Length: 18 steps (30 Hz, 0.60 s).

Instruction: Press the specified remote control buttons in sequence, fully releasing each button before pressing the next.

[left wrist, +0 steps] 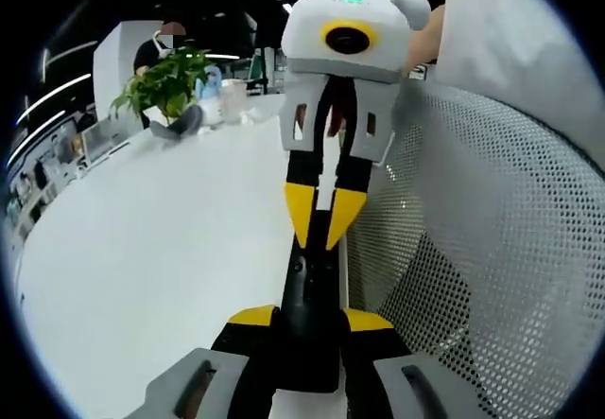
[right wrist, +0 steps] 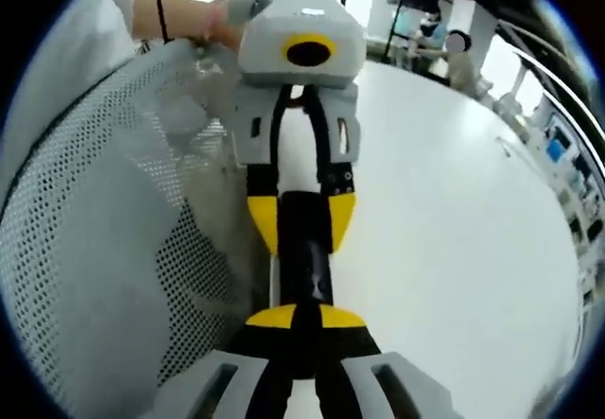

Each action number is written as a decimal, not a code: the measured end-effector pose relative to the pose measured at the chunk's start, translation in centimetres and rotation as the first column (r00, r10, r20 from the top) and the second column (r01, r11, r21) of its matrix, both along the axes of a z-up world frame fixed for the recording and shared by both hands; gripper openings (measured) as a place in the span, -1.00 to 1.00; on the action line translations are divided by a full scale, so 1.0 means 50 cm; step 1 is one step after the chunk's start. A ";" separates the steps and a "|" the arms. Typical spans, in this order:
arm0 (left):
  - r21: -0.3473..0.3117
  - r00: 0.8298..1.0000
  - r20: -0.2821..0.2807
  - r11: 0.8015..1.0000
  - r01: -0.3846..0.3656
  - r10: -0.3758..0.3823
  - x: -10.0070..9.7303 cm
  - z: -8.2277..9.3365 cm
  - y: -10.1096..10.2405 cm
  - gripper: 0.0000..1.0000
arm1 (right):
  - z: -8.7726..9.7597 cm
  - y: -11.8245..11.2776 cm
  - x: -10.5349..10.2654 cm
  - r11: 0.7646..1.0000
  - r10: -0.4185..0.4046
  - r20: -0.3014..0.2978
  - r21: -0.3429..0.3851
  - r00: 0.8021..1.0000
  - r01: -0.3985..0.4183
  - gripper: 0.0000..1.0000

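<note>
A slim black remote control (left wrist: 312,291) lies lengthwise over the white table (left wrist: 161,249). My left gripper (left wrist: 310,320) is shut on it, a yellow-tipped finger on each side. My right gripper (left wrist: 322,218) comes in from above, facing the left one, and its yellow tips are drawn together over the remote's far end. In the right gripper view my right gripper (right wrist: 297,319) has its tips closed against each other at the near end of the remote (right wrist: 306,249). There the left gripper (right wrist: 302,220) clamps the remote from the far side.
A white mesh chair back (left wrist: 492,249) stands close beside the grippers and also shows as mesh (right wrist: 104,230). A potted plant (left wrist: 165,83) and small items sit at the table's far end. A person's hand (right wrist: 180,17) holds the left gripper. The table (right wrist: 454,211) stretches wide.
</note>
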State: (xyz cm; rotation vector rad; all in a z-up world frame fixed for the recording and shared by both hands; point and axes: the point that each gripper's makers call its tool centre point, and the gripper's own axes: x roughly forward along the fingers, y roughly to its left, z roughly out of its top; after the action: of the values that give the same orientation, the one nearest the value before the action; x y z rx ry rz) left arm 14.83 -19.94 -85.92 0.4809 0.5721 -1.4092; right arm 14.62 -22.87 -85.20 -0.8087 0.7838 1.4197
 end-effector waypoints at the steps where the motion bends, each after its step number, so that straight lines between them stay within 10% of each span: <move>1: 0.000 1.000 0.000 1.000 0.000 0.000 0.000 0.000 0.000 -0.50 | 0.000 0.001 0.000 1.000 0.006 -0.010 -0.012 1.000 -0.006 -0.93; 11: -0.003 1.000 -0.001 1.000 0.002 -0.002 0.000 0.001 0.000 -0.50 | -0.008 0.004 0.000 0.979 -0.026 -0.053 -0.201 0.998 0.015 -0.94; 18: -0.006 1.000 -0.001 1.000 0.002 -0.002 0.000 0.001 0.000 -0.50 | -0.005 -0.002 0.000 0.990 -0.050 -0.056 -0.136 0.997 0.042 -0.94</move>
State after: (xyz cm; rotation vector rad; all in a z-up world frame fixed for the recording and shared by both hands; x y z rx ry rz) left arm 14.85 -19.96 -85.89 0.4763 0.5689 -1.4130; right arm 14.62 -22.96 -85.44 -0.8496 0.9461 1.3653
